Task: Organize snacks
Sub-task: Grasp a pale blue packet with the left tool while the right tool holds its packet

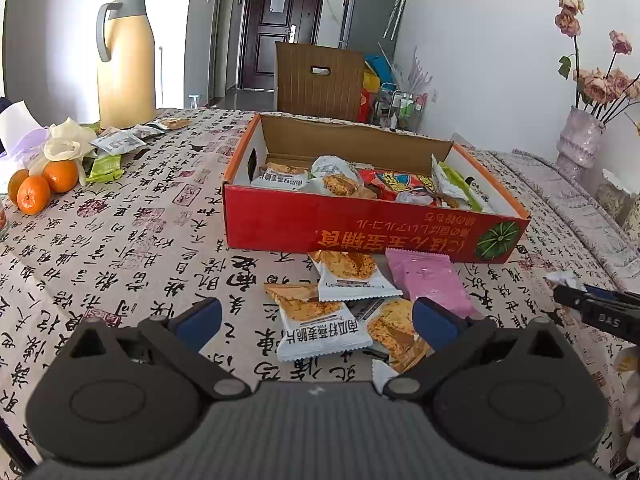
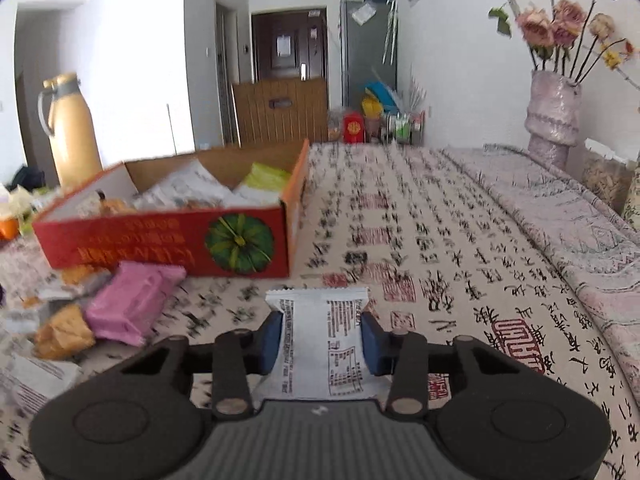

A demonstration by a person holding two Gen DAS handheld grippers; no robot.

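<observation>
A red cardboard box [image 1: 360, 232] holding several snack packets stands on the table; it also shows in the right wrist view [image 2: 160, 240]. In front of it lie white-and-orange snack packets [image 1: 324, 320] and a pink packet [image 1: 428, 280], also seen in the right wrist view [image 2: 132, 300]. My left gripper [image 1: 316, 320] is open, low over the loose packets, jaws wide on either side of them. My right gripper [image 2: 320, 340] is shut on a white snack packet [image 2: 320, 340], held above the table right of the box. The right gripper's tip shows in the left wrist view [image 1: 596, 312].
A beige thermos jug [image 1: 126, 60] stands at the back left. Oranges [image 1: 40, 188], more packets [image 1: 116, 144] and white flowers lie at the left. A vase of dried roses [image 2: 554, 108] stands at the right. A wooden chair [image 1: 320, 80] is behind the table.
</observation>
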